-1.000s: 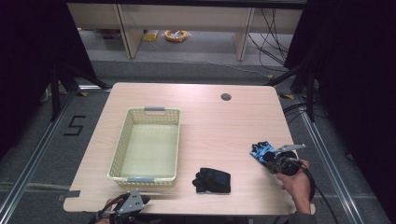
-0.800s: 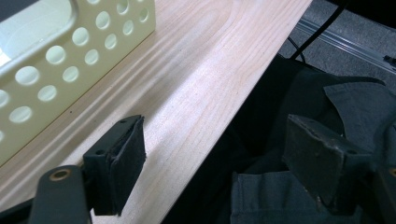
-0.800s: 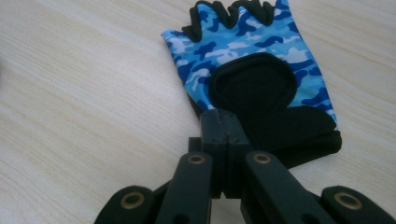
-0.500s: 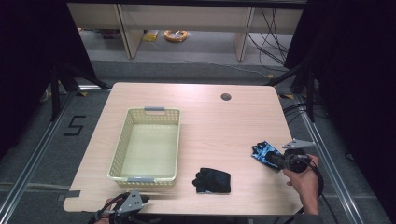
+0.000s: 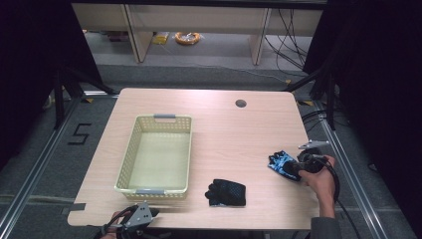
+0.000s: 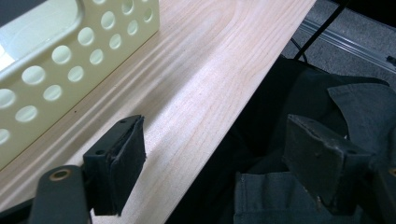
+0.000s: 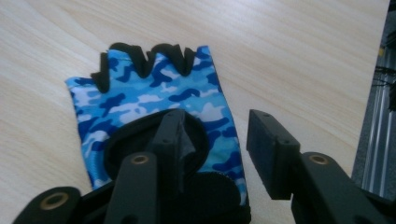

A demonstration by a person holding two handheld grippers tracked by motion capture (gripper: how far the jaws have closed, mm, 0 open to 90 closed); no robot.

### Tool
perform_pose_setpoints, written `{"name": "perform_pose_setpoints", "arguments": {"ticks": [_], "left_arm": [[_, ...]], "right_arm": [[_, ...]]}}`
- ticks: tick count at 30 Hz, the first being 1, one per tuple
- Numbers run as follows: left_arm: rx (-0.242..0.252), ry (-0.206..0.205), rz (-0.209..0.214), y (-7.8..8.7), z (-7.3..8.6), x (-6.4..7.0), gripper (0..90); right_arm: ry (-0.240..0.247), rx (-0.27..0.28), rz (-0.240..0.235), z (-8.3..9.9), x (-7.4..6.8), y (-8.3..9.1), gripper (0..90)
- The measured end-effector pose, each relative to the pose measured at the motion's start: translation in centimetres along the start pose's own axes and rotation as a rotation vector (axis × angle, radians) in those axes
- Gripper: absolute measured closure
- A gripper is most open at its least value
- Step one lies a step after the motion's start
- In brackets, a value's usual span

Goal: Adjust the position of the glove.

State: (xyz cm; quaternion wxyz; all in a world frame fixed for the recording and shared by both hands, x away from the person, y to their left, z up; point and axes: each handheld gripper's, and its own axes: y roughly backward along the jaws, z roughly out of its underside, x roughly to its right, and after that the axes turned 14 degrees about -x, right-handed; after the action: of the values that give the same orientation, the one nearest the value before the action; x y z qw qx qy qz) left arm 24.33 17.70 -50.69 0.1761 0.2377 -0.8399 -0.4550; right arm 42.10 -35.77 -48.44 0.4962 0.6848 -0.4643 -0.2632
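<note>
A blue camouflage fingerless glove (image 7: 140,93) lies flat on the wooden table (image 7: 289,51), its finger ends pointing away from my right gripper (image 7: 219,135). That gripper is open: one jaw sits over the glove's black cuff end, the other over bare wood beside it. From above, this glove (image 5: 281,163) is near the table's right edge, with the right gripper (image 5: 302,167) just right of it. A black glove (image 5: 226,192) lies at the front middle. My left gripper (image 6: 215,149) is open and holds nothing, straddling the table's front edge near the basket wall (image 6: 70,60).
A pale yellow perforated basket (image 5: 128,162) stands on the left half of the table, with nothing in it. A round cable hole (image 5: 241,103) is at the back right. Dark clothing (image 6: 303,93) lies below the front edge. Cables run over the floor at the right.
The right hand and gripper shifted a little toward the table's right edge, and the blue glove slid slightly the same way. The left gripper has stayed put.
</note>
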Motion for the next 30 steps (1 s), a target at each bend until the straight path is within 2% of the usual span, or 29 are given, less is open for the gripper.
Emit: {"name": "perform_pose_setpoints", "arguments": {"ticks": [1,2,3,4,7,8,11,12,13,14,15,16,17,18,19,20,21,22,23,24,25,26,27,28,29,30], "left_arm": [[0.001,-0.001,0.001,0.0,0.0,0.0,20.5],[0.009,0.011,0.004,-0.1,0.0,0.1,20.5],[0.009,0.011,0.004,-0.1,0.0,0.1,20.5],[-0.001,0.001,0.001,0.0,0.0,0.0,20.5],[-0.004,-0.003,-0.005,-0.1,0.0,0.0,20.5],[0.001,0.001,0.001,-0.1,0.0,0.1,20.6],[0.004,-0.005,0.001,0.0,0.0,0.1,20.9],[0.005,-0.004,0.002,0.0,0.0,0.1,20.9],[0.005,-0.004,0.002,0.0,0.0,0.1,20.9],[0.005,-0.004,0.002,0.0,0.0,0.1,20.9],[0.001,-0.007,-0.004,0.0,0.0,0.1,21.0],[0.0,-0.009,-0.001,0.0,0.0,0.1,21.0],[0.0,-0.009,-0.001,0.0,0.0,0.1,21.0],[0.001,-0.008,-0.003,0.0,0.0,0.1,21.0],[0.001,-0.008,-0.003,0.0,0.0,0.1,21.0],[0.001,-0.008,-0.004,0.0,0.0,0.1,21.0],[0.002,-0.007,-0.004,0.0,0.0,0.1,21.0],[0.0,-0.008,-0.003,0.1,0.0,0.1,21.0],[0.0,-0.008,-0.003,0.1,0.0,0.1,21.0],[0.0,-0.009,-0.004,0.0,0.0,0.1,21.0],[-0.001,-0.012,-0.006,0.0,0.0,0.1,21.0],[0.0,-0.01,-0.005,0.0,0.0,0.1,21.0],[0.0,-0.01,-0.005,0.0,0.0,0.1,21.0],[0.0,-0.009,-0.004,0.0,0.0,0.1,21.0],[-0.002,-0.012,-0.004,0.0,0.0,0.1,21.0],[0.011,0.002,0.002,-0.1,0.0,0.2,20.9]], "right_arm": [[-0.033,-0.018,-0.021,0.0,0.2,-0.5,56.8],[-0.054,-0.007,-0.049,0.1,0.5,-0.6,59.2],[-0.054,-0.007,-0.049,0.1,0.5,-0.6,59.2],[-0.047,0.015,-0.118,0.5,1.1,-0.8,64.2],[-0.054,0.023,-0.131,0.9,1.6,-0.9,69.3],[-0.088,0.056,-0.158,1.3,1.8,-1.0,79.1],[-0.074,0.054,-0.185,1.4,1.9,-1.0,82.4],[-0.121,0.044,-0.175,1.3,1.3,-0.8,83.7],[-0.121,0.044,-0.175,1.3,1.3,-0.8,83.7],[-0.084,0.058,-0.151,1.2,1.5,-0.8,84.0],[-0.06,0.046,-0.168,1.1,1.6,-0.8,84.4],[-0.069,0.068,-0.142,1.1,1.3,-0.6,84.7],[-0.069,0.068,-0.142,1.1,1.3,-0.6,84.7],[-0.037,0.095,-0.151,0.9,1.6,-0.1,84.9],[-0.037,0.095,-0.151,0.9,1.6,-0.1,84.9],[-0.045,0.096,-0.126,1.0,1.4,0.4,84.9],[-0.055,0.096,-0.149,0.8,1.1,1.4,85.0],[-0.019,0.118,-0.145,0.7,1.1,1.8,85.0],[-0.019,0.118,-0.145,0.7,1.1,1.8,85.0],[-0.011,0.135,-0.175,0.4,0.6,3.0,85.0],[0.024,0.166,-0.158,0.3,0.5,3.4,85.0],[0.004,0.169,-0.184,0.1,0.0,4.1,85.0],[0.004,0.169,-0.184,0.1,0.0,4.1,85.0],[0.014,0.208,-0.195,-0.1,-0.7,5.0,85.0],[0.042,0.231,-0.206,-0.3,-0.9,5.3,85.0],[0.052,0.245,-0.213,-0.5,-1.3,5.7,84.9]]}}
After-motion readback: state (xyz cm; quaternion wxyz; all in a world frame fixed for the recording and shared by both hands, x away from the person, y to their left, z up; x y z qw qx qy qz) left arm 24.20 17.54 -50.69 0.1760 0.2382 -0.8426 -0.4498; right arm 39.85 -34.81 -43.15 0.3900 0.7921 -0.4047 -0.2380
